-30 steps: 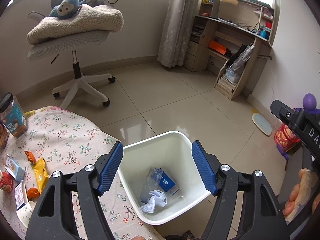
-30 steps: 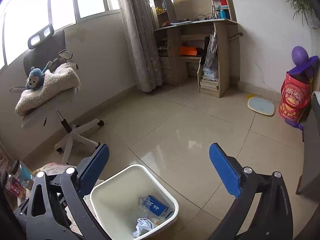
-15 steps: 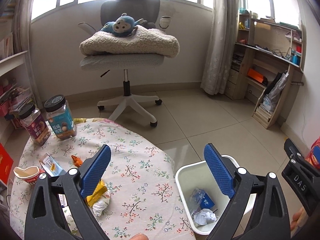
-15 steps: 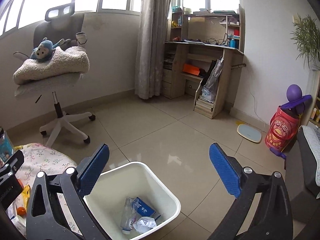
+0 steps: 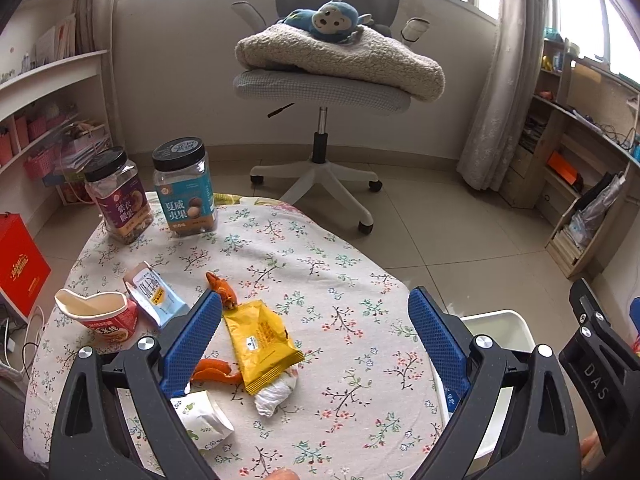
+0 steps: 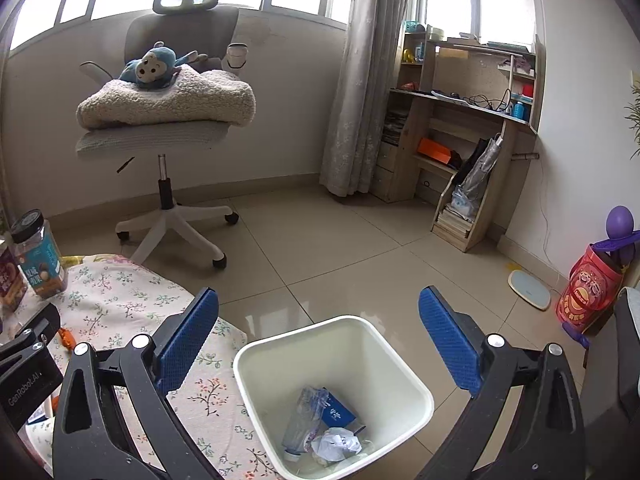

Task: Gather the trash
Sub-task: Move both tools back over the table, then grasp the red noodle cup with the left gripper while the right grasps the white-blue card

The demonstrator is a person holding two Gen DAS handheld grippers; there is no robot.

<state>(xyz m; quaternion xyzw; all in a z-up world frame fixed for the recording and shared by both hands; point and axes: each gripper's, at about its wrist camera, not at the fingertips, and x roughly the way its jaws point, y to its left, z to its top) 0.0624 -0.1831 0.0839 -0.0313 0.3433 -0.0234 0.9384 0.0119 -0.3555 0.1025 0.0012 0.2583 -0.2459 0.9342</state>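
On my left view, the left tool [image 5: 314,330] has swung away from the bin to the tabletop [image 5: 320,248]; its jaws have just been opening and now stand spread and empty. The yellow wrapper [image 5: 260,338] lies at 7 o'clock, so I judge it the next pickup.

On my right view, the right tool [image 6: 318,330] is spread and empty, and the bin [image 6: 408,372] with collected trash sits at 6 o'clock.

On my floral-clothed desk [image 5: 352,280]: two jars [image 5: 186,188] at eleven o'clock, a yellow wrapper [image 5: 260,336] centre, a crushed cup [image 5: 100,316] at nine.
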